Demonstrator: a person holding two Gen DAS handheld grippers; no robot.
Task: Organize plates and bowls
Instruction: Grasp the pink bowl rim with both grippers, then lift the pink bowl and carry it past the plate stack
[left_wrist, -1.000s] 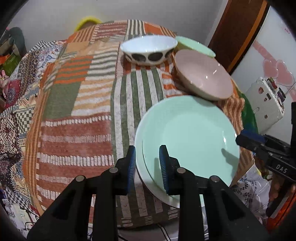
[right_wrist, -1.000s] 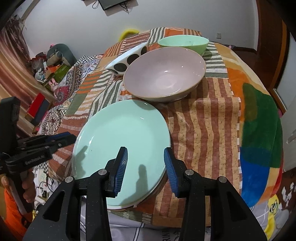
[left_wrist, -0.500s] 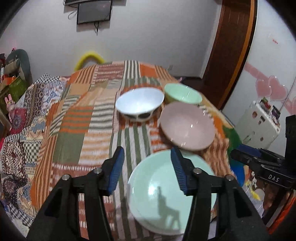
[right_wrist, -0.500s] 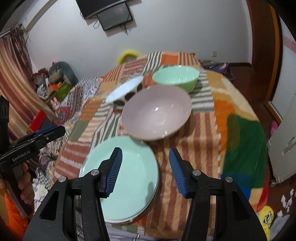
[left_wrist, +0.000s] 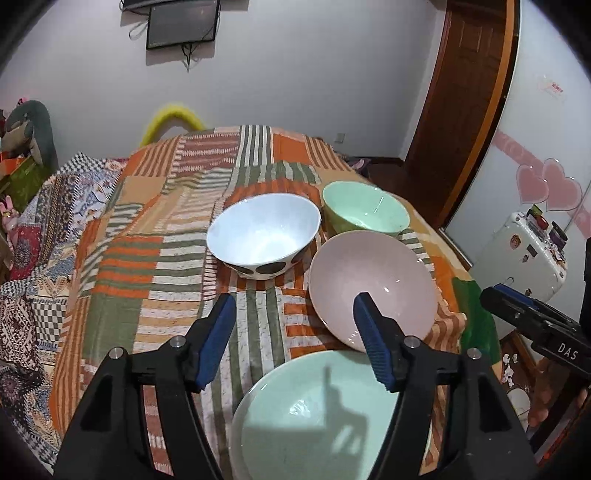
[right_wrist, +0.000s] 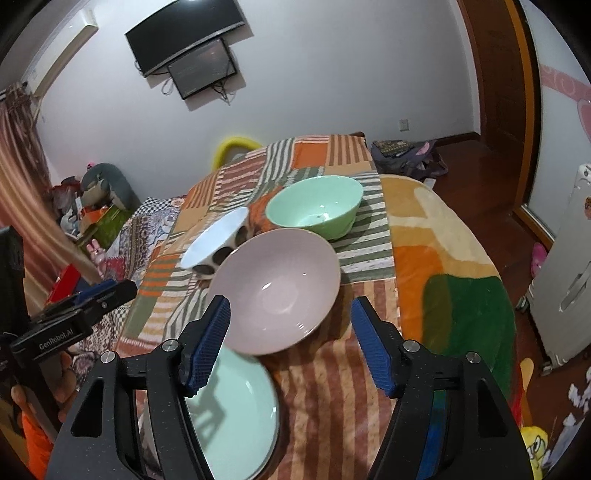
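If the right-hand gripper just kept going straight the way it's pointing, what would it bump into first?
Most likely the pink bowl. The right gripper, its jaws opening with nothing between them, points down over that bowl's near rim. Depth is hard to judge, so it could instead meet the striped cloth just before it.

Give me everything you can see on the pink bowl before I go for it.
The pink bowl is wide and shallow, pale pink inside and out, glossy like glazed ceramic, with small light glints on its inner wall. It is empty and sits upright on the striped blanket. It is nearest of the three bowls, just beyond the mint plate, whose far edge it hides. The green bowl and the white spotted bowl stand close behind; contact cannot be told. Neither claw touches it.
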